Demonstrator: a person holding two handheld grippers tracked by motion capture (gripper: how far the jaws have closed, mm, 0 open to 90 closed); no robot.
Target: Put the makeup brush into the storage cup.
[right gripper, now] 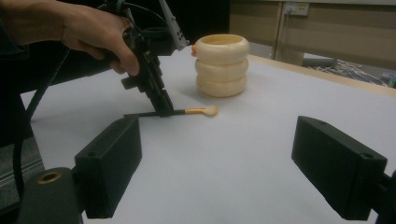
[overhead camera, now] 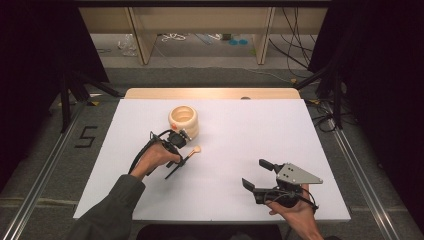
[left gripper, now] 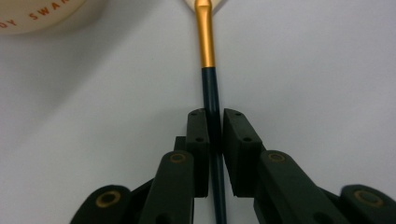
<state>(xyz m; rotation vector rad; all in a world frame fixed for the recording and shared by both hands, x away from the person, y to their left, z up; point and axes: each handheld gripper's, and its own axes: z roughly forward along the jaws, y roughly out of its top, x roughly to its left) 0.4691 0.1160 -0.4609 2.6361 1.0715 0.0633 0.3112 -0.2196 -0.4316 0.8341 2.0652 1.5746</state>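
The left tongs (overhead camera: 184, 159) are closed on the slim makeup brush (overhead camera: 187, 156), a stick with a dark handle, a gold ferrule and a pale rounded tip. In the left gripper view the two black pads (left gripper: 198, 135) sit on either side of the dark handle (left gripper: 212, 93) with next to no gap, the handle running straight up between them to the gold part. From the right gripper view the left tongs (right gripper: 163, 109) point steeply down onto the white worktop (overhead camera: 240, 130), and the brush (right gripper: 196, 111) lies flat on it, its pale tip toward the cream ribbed ring-shaped holder (overhead camera: 183, 121). The brush tip rests near the holder's foot but apart from it. A hand (overhead camera: 155, 157) grips the left tool from behind.

The right tongs (overhead camera: 254, 175) stand wide apart with nothing between them, near the front of the worktop and well away from the brush. In the right gripper view its two black blocks (right gripper: 109, 168) frame bare white surface.
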